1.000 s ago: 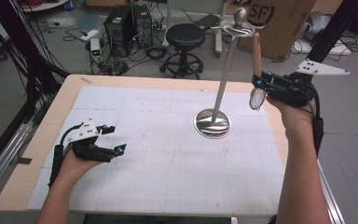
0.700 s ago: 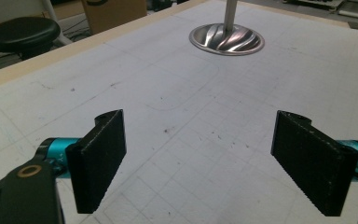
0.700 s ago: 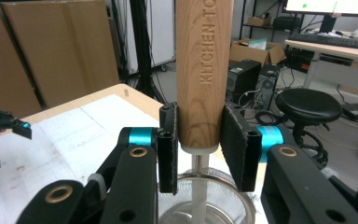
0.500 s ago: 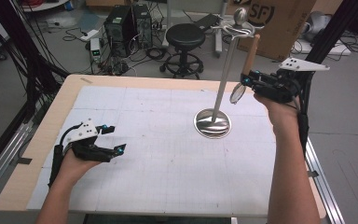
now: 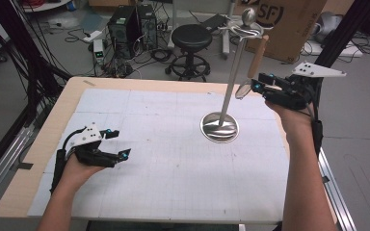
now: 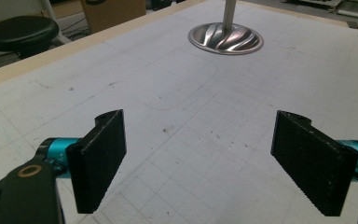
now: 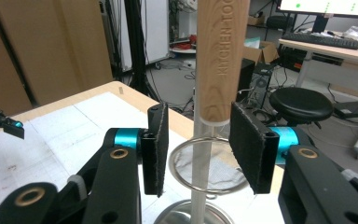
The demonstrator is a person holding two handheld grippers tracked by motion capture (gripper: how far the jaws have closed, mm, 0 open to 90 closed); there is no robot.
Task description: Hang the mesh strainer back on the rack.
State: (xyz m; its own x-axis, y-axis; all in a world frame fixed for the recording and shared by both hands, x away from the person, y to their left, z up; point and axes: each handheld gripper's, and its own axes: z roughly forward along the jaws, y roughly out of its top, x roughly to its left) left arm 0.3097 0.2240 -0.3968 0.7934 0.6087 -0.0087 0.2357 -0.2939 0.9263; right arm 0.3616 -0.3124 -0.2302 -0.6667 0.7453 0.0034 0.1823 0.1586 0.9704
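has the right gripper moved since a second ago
Yes. In the high view the right gripper has drawn back to the right, away from the stand's pole. Its jaws now stand open on either side of the hanging strainer.

Strainer [image 7: 213, 154]: pale wooden handle, wire rim, fine mesh. Stand [image 5: 220, 127]: glossy metal. Table [image 5: 139, 84]: matt wood edge.

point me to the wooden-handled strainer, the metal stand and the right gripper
wooden-handled wire strainer [image 7: 221, 51]: right gripper view, on the wooden handle.
tall silver metal stand [image 5: 219, 127]: high view, on its round base.
right gripper [image 7: 196, 147]: right gripper view, midway between its fingertips.
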